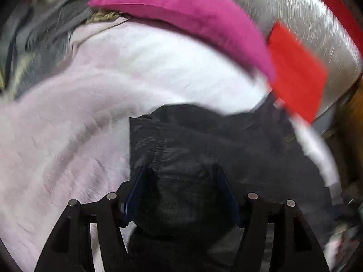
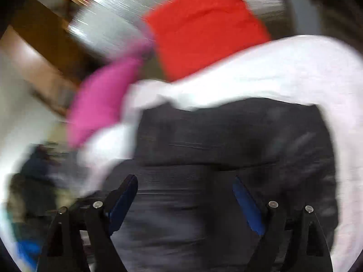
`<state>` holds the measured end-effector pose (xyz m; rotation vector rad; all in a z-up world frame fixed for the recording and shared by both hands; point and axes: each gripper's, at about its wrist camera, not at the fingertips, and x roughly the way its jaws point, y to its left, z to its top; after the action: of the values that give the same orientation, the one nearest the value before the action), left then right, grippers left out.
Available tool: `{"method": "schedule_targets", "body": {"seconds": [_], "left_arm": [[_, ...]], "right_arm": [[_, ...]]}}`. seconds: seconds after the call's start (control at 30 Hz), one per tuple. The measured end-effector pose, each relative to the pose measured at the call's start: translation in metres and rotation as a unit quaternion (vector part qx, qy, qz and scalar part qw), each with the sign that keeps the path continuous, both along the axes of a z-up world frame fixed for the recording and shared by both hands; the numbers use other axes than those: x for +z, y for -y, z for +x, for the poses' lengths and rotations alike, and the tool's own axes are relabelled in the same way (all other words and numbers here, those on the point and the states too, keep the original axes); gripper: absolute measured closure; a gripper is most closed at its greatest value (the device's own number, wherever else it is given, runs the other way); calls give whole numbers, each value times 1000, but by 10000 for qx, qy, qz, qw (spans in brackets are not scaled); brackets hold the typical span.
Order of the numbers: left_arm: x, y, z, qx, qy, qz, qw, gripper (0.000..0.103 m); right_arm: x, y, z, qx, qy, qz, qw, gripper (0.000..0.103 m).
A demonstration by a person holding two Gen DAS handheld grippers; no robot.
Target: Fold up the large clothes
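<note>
A large dark grey garment [image 1: 204,140] lies on a pale pink sheet [image 1: 68,124]. My left gripper [image 1: 181,172] has its jaws partly closed around a bunched fold of the dark garment. In the right wrist view the same dark garment [image 2: 226,136] lies folded over in layers. My right gripper [image 2: 185,181] is open just above it, with the blue pads wide apart and nothing between them. Both views are blurred by motion.
A magenta pillow [image 1: 192,15] and a red pillow [image 1: 295,72] lie at the far edge of the sheet, also seen in the right wrist view as magenta [image 2: 102,99] and red [image 2: 204,27]. A silvery surface [image 1: 295,11] lies behind them. Grey clothes [image 1: 34,36] lie at upper left.
</note>
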<state>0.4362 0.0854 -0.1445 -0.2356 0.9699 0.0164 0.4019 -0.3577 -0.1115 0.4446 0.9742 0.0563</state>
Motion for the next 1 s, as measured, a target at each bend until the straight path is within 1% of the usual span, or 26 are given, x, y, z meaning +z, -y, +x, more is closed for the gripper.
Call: {"method": "schedule_targets", "body": {"seconds": [0.03,0.07,0.1,0.17,0.2,0.27,0.33,0.37,0.4,0.43,0.47,0.5,0.57,0.63,0.67,0.73,0.77,0.8,0.83,0.9,0.97,1.0], "left_arm": [[-4,12,2,-55,-12,519,9986,28],[-5,19,3,-72,37,860,9963,26],[-6,27,4,-95,66,1146,9933,25],[-8,38,7,-127,37,1541,9880,24],[-5,41,7,-105,26,1626,9866,25],[6,41,1,-128,74,1538,9880,26],[30,40,-17,-183,455,1441,9884,26],[42,40,-29,-198,693,1351,9882,26],[52,43,-41,-289,882,1200,9884,25],[57,46,-47,-389,955,1146,9880,25],[61,53,-55,-474,1028,1132,9871,25],[61,59,-61,-529,1049,1105,9869,24],[54,82,-67,-883,930,1028,9864,23],[41,101,-72,-1038,870,1196,9835,23],[32,111,-74,-1090,809,1365,9813,23],[14,122,-75,-1039,701,1608,9790,23],[11,124,-75,-1026,706,1667,9781,23],[8,125,-75,-1027,720,1737,9768,23],[8,126,-74,-1019,736,1802,9756,22],[10,126,-73,-1058,684,1865,9743,22],[20,123,-73,-1057,687,1827,9750,22],[26,121,-75,-1032,772,1787,9754,22]], "right_arm": [[-6,-5,1,-15,-106,-448,9989,16],[-9,-17,1,77,-103,-1060,9943,16],[-11,-28,2,184,-128,-1461,9890,16],[-13,-43,2,287,-191,-2007,9790,16],[-12,-47,2,280,-218,-2151,9760,16],[1,-45,-4,106,-150,-2113,9773,16],[22,-43,-16,-85,180,-2229,9746,15],[35,-44,-27,-96,399,-2178,9751,15],[44,-46,-39,-31,597,-2017,9776,15],[48,-51,-46,45,694,-2005,9772,15],[49,-58,-52,129,740,-2103,9748,15],[48,-66,-56,216,782,-2230,9714,15],[35,-81,-59,402,746,-2486,9649,15],[14,-94,-58,541,573,-2671,9604,15],[4,-98,-59,600,485,-2802,9568,15],[-11,-99,-58,683,304,-3059,9491,15],[-19,-100,-58,742,241,-3135,9464,15],[-23,-100,-61,753,309,-3208,9436,15],[-23,-99,-61,752,340,-3230,9428,14],[-24,-97,-58,761,273,-3158,9454,13],[-15,-92,-54,671,248,-2912,9540,13],[-5,-89,-57,602,349,-2741,9592,13]]}}
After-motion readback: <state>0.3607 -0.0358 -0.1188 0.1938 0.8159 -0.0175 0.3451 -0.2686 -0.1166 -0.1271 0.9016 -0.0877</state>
